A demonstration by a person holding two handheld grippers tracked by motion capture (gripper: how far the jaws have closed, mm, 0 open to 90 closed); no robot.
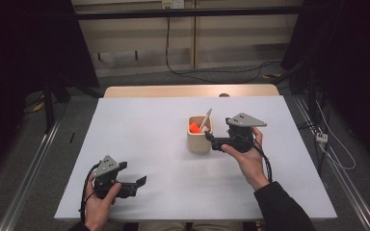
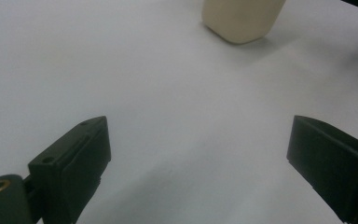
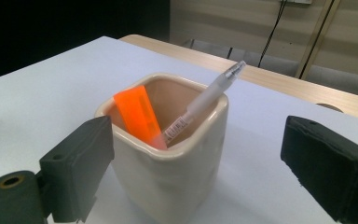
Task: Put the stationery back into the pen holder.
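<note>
The right claw [image 1: 211,139] stands wide and empty just beside the ceramic pen cup [image 1: 199,135], whose white pen [image 1: 205,120] leans toward it. The left claw [image 1: 137,185], also wide, rests well apart on the table [image 1: 139,130].

A cream ceramic cup [image 3: 168,158] with a smooth, softly glossy glaze stands on a matt white table [image 1: 139,144]. Inside it, at 9 o'clock, sits a glossy orange plastic piece [image 3: 137,114]; at 2 o'clock leans a frosted translucent plastic pen [image 3: 205,100]. Matt black gripper pads [image 3: 324,163] look finely textured.
</note>
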